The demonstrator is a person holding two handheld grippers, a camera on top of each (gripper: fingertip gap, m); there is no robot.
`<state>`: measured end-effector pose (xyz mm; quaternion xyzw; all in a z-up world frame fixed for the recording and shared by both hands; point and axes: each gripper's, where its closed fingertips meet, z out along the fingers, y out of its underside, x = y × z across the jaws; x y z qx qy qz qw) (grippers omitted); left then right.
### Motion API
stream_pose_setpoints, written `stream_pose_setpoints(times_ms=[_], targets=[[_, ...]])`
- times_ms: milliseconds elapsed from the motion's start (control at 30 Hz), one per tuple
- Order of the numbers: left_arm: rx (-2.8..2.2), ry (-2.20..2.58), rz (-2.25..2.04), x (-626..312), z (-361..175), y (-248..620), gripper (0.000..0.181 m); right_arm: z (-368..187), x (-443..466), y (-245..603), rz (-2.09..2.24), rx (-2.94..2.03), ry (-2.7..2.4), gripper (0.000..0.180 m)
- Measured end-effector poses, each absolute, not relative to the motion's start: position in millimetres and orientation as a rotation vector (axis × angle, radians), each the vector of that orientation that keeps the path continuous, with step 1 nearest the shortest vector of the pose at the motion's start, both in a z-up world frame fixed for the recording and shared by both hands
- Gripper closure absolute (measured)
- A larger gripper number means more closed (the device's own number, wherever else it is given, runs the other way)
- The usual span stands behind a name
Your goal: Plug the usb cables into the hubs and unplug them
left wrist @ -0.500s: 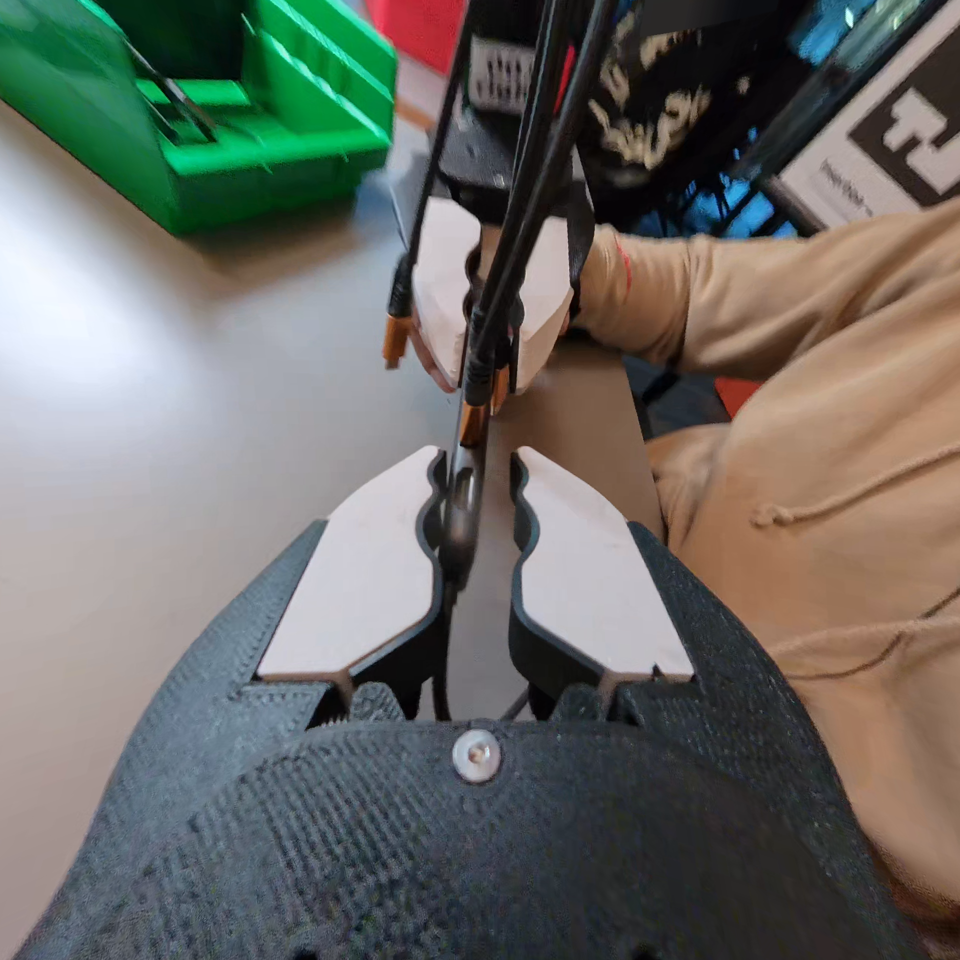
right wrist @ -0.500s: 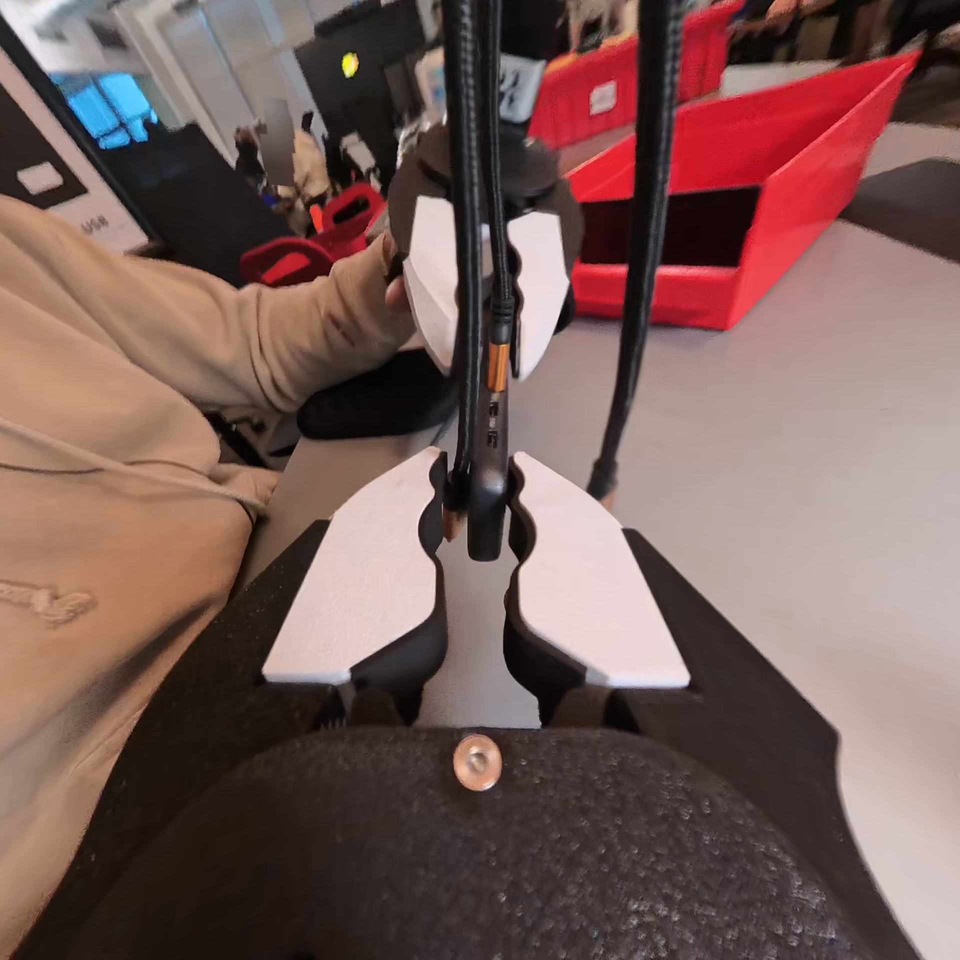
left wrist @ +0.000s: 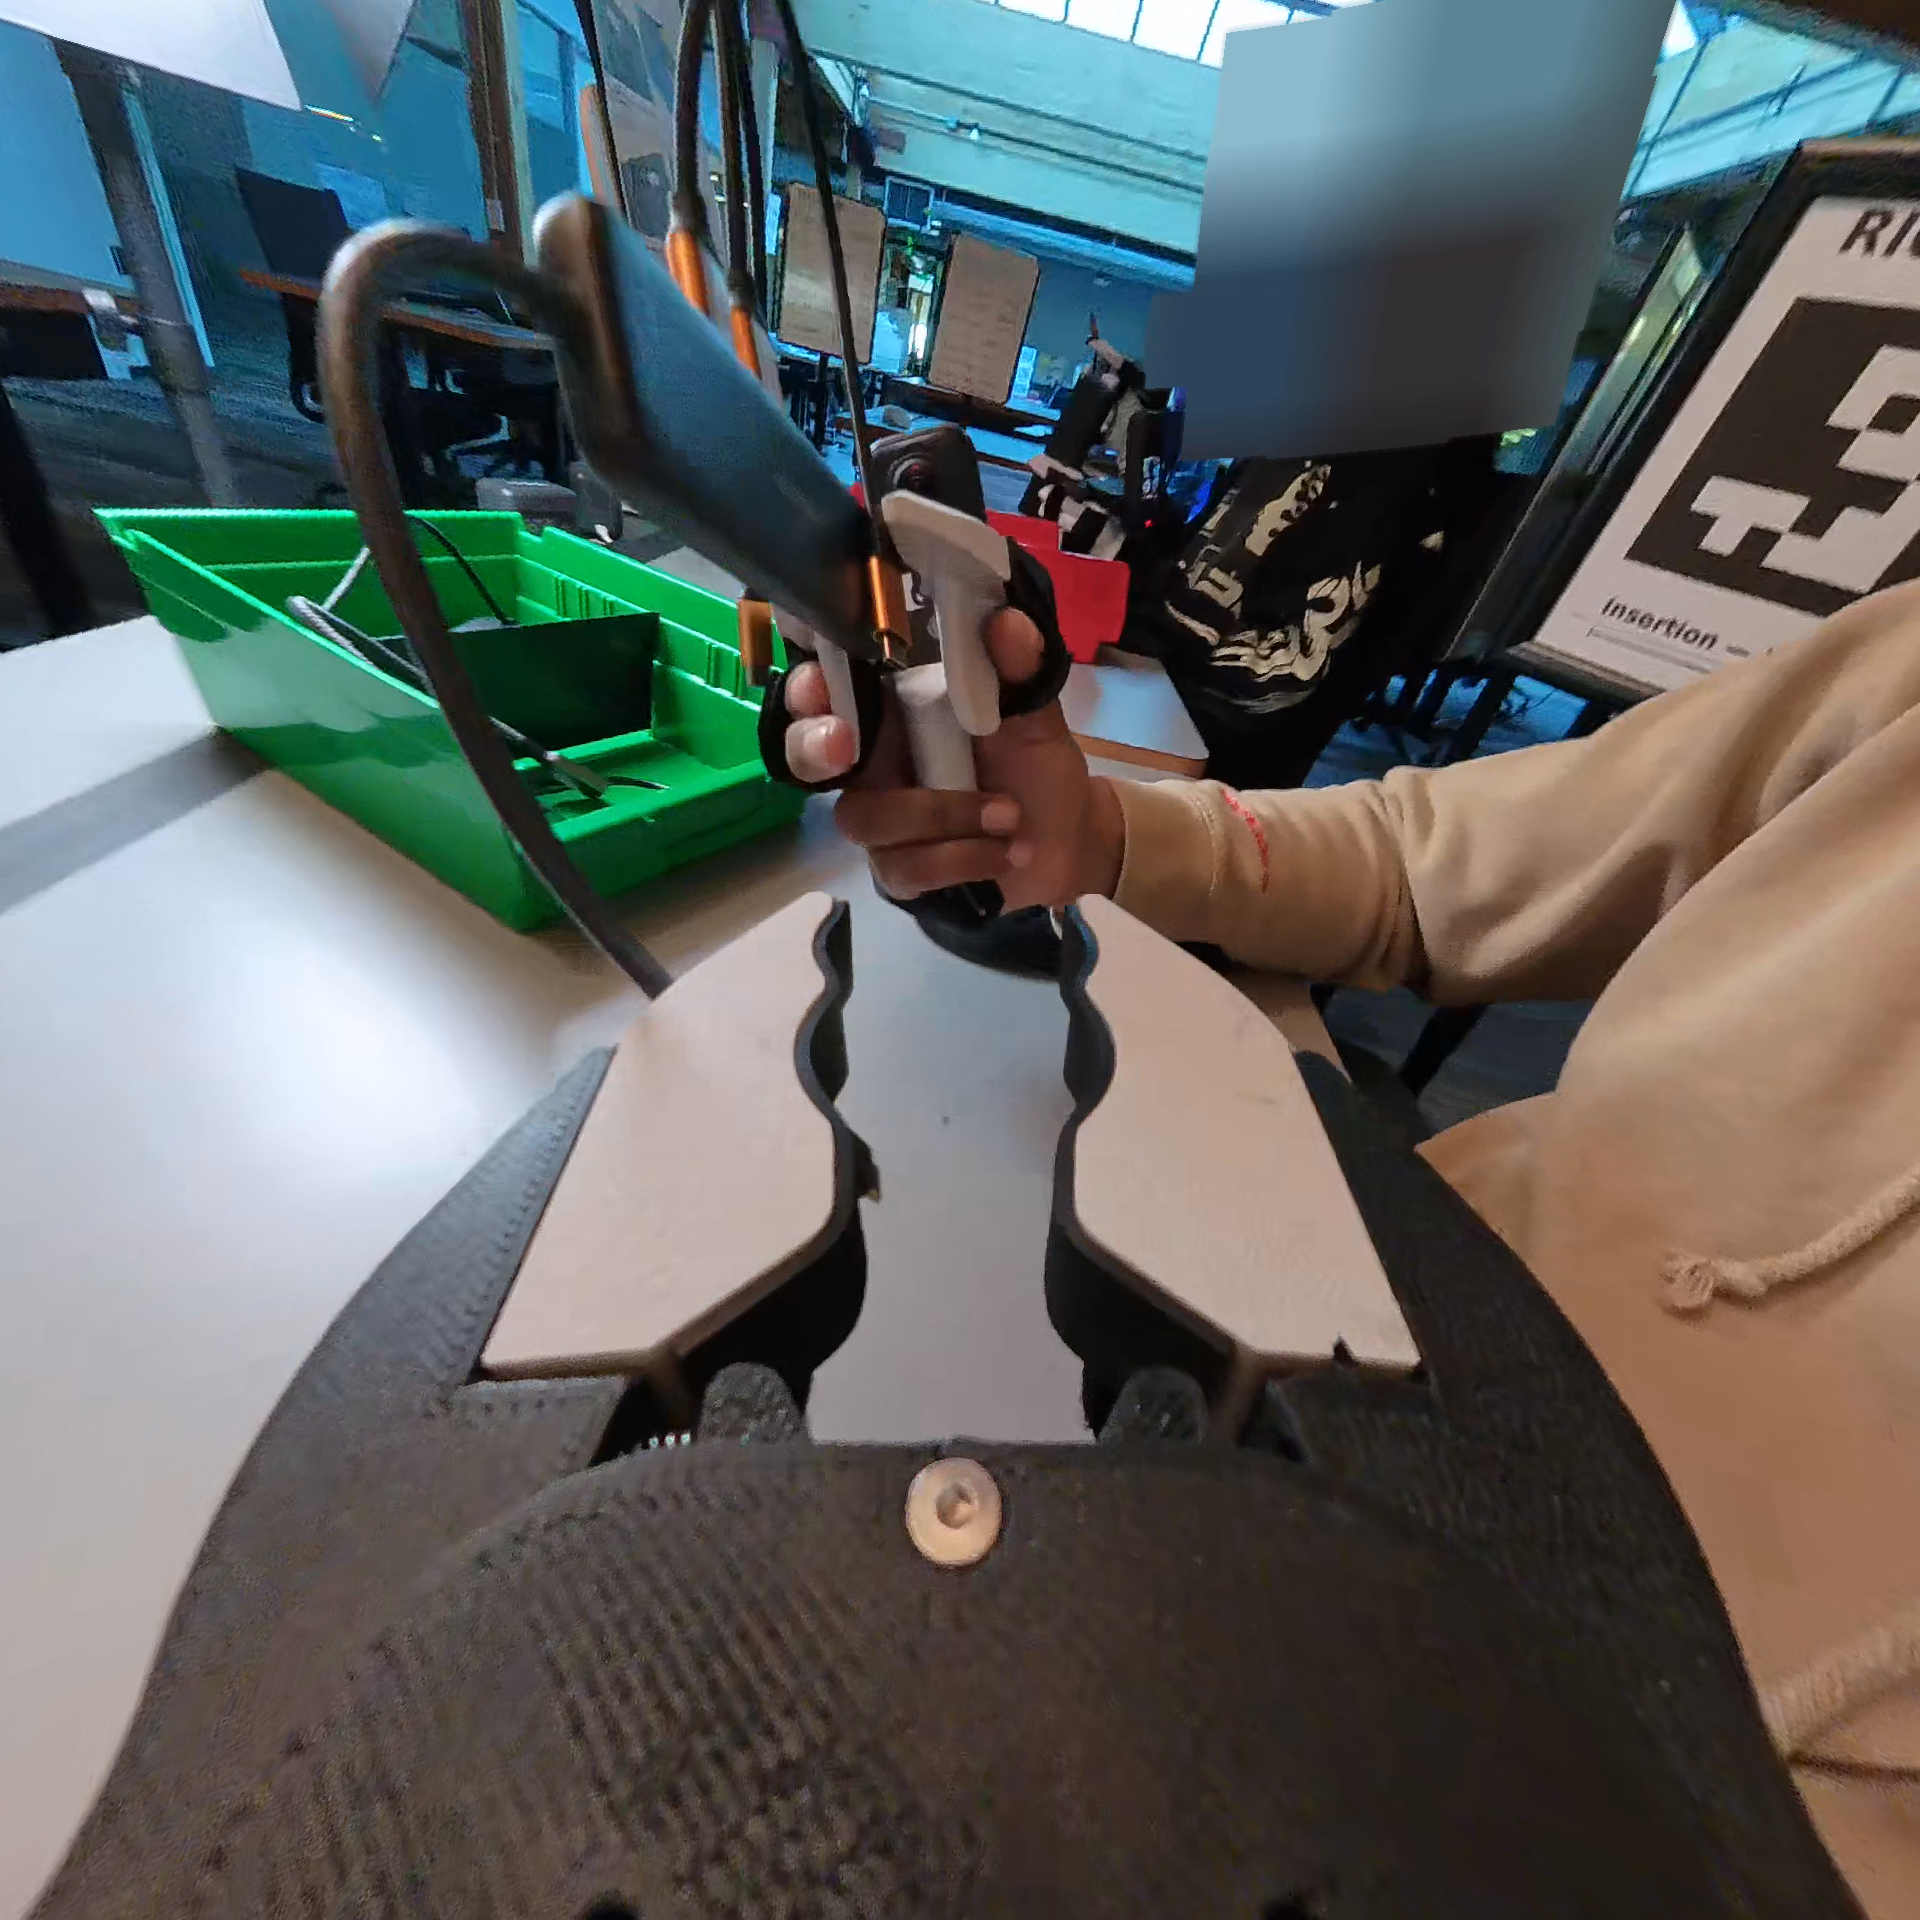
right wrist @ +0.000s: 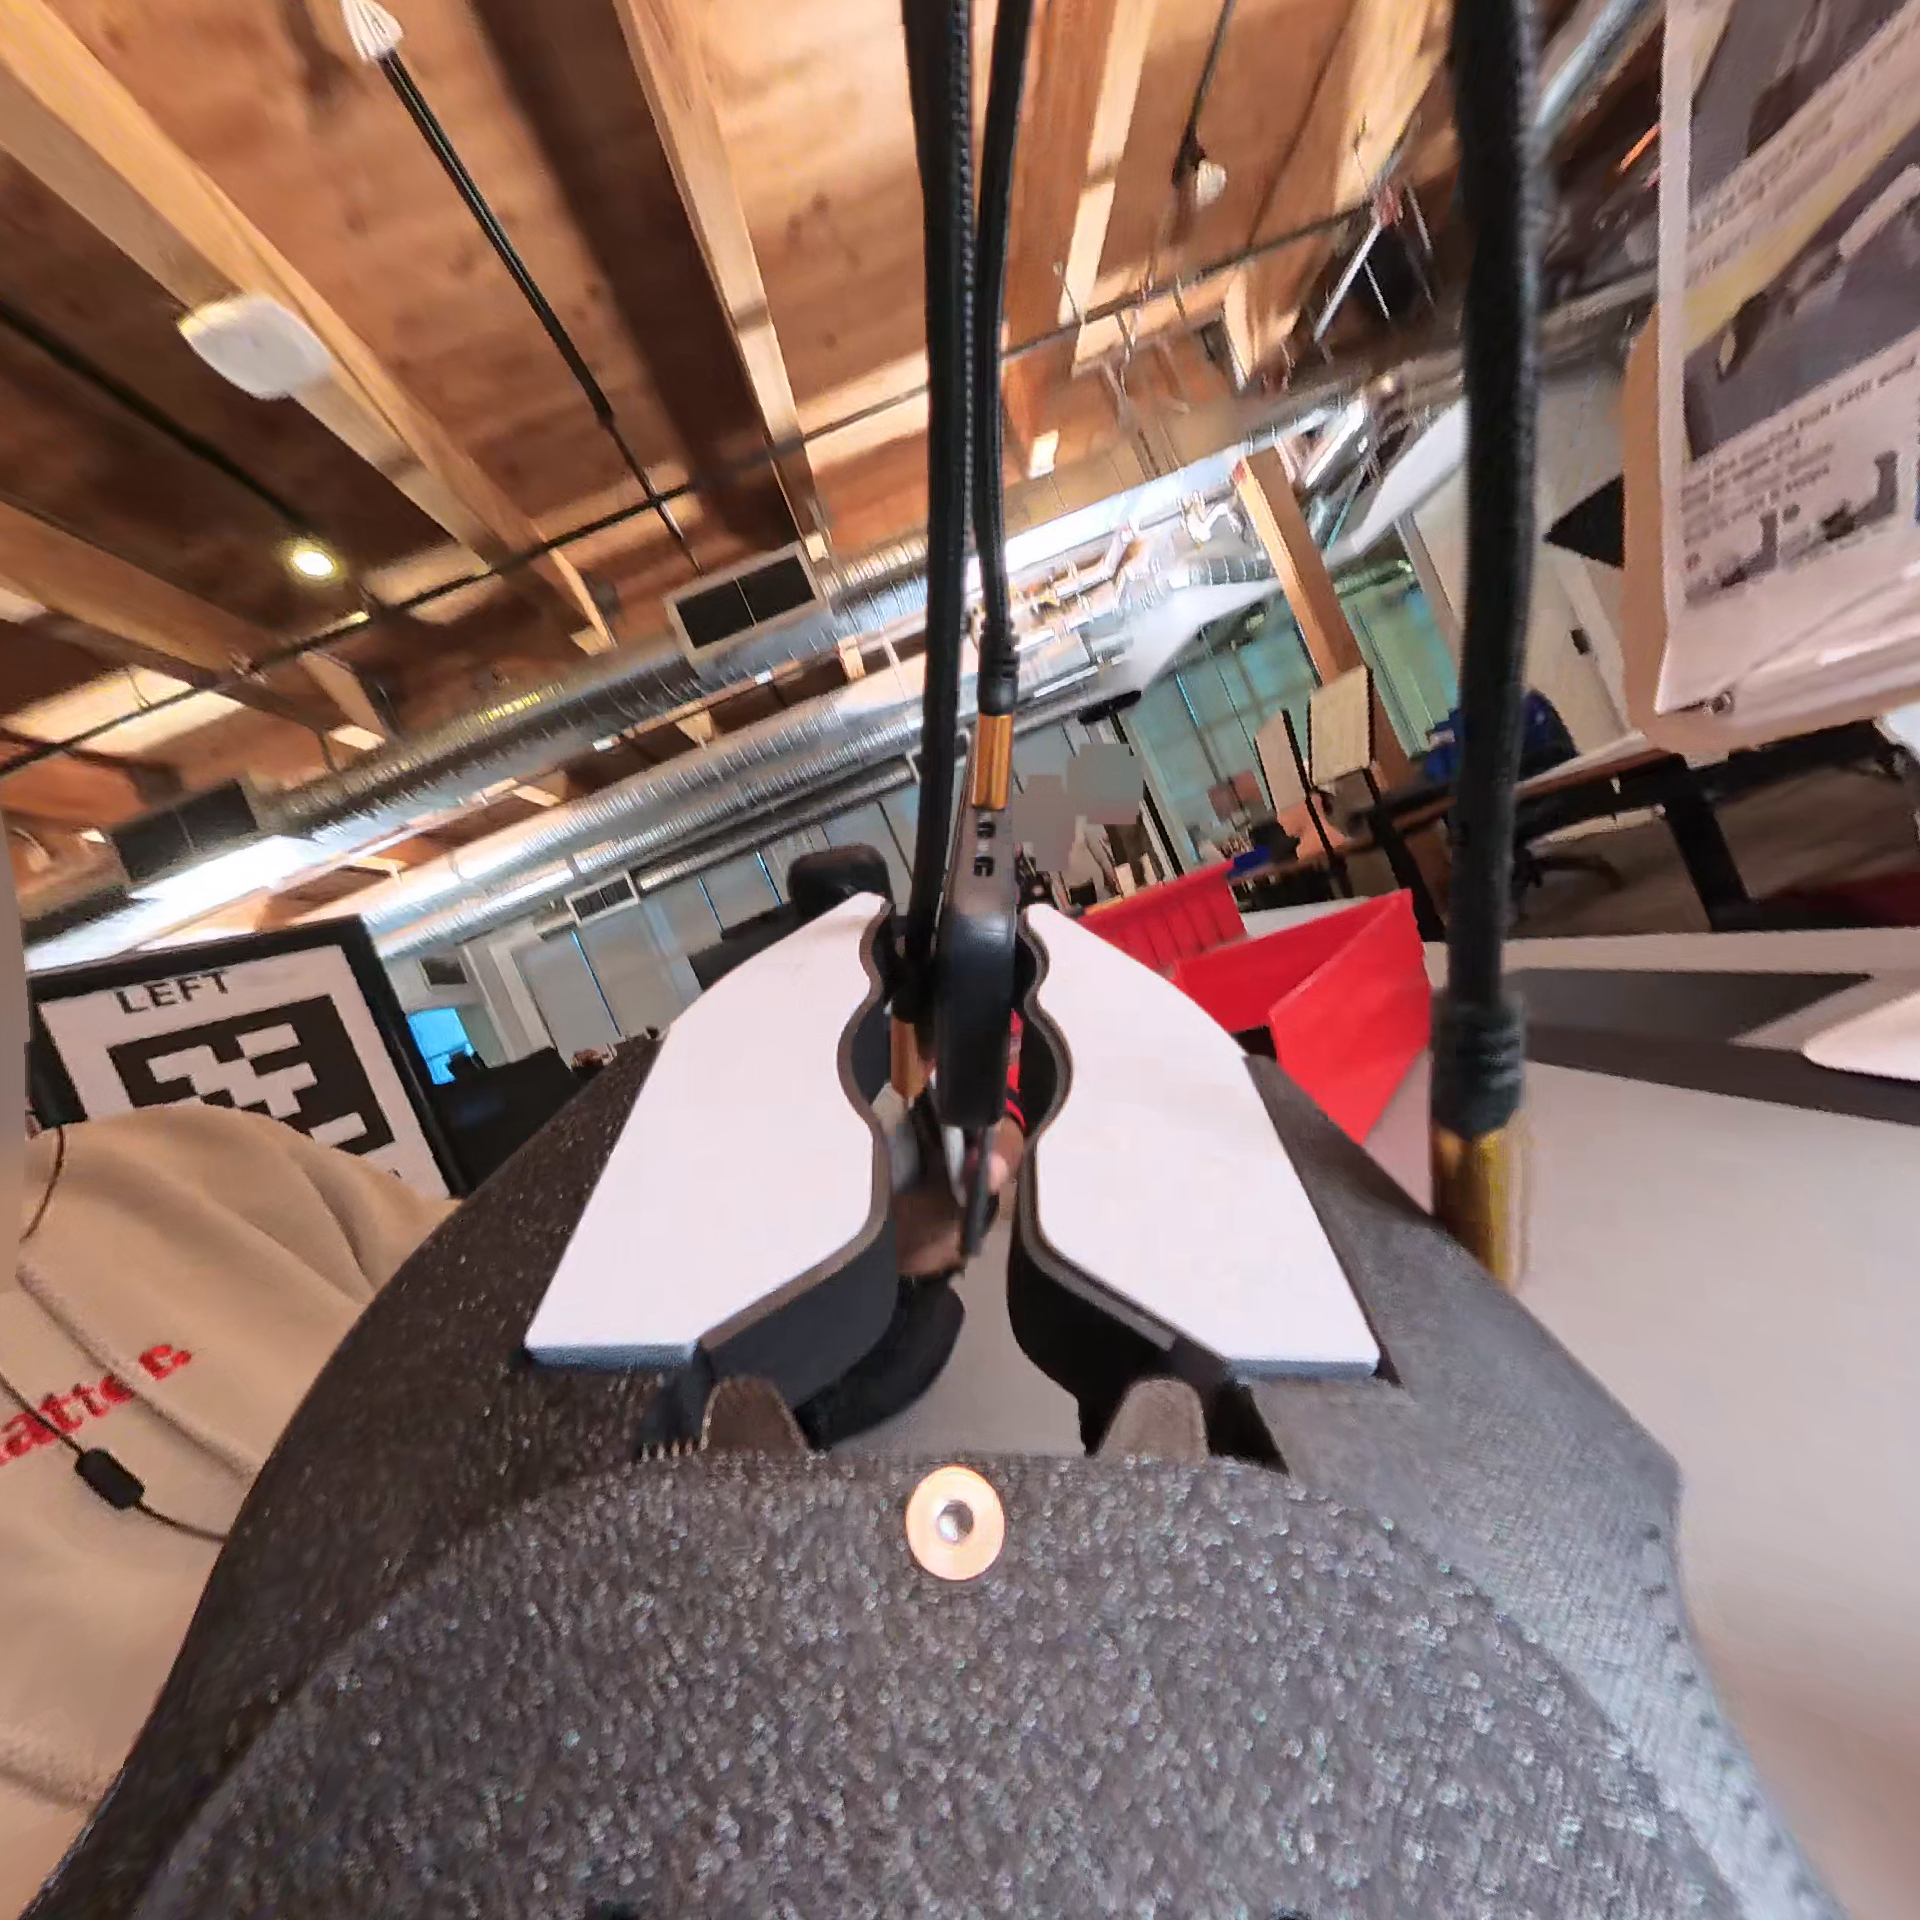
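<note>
A person in a tan hooded sweatshirt [left wrist: 1621, 935] works two handheld grippers over a pale grey table [left wrist: 229, 1039] in an open workshop with timber ceiling beams [right wrist: 644, 312]; the left gripper [left wrist: 951, 977] sits low above the table with its fingers spread apart and nothing between them; the right gripper [right wrist: 956, 997], raised and tilted upward, is clamped on a dark USB hub [right wrist: 977, 987], which in the left wrist view slants up and away from its fingers; black braided cables [right wrist: 951, 416] with orange-collared plugs [right wrist: 989, 758] hang down to the hub, at least one seated in it; another cable [right wrist: 1486, 623] dangles free to the right, its plug unconnected; a green bin [left wrist: 436, 707] on the table's far side holds dark cables and a black panel; a red bin [right wrist: 1340, 997] stands beyond, its contents hidden.
</note>
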<state>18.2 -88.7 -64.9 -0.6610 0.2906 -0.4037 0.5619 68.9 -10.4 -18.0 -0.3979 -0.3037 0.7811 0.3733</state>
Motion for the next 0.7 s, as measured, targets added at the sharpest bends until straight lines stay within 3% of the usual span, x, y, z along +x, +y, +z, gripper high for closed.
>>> stream_pose_setpoints(times_ms=[333, 500, 700], targets=[[-1.567, 0.729, -1.065, 63, -82, -95, 0.141, -13, 71, -5, 2.038, -1.005, -0.591, 0.159], [-1.631, 0.482, -1.138, 64, -80, -76, 0.139, -12, 68, -10, 2.034, -0.997, -0.582, 0.16], [-1.477, 0.172, -1.312, 40, -60, -54, 0.121, -18, 51, -34, 2.03, -0.992, -0.682, 0.159]])
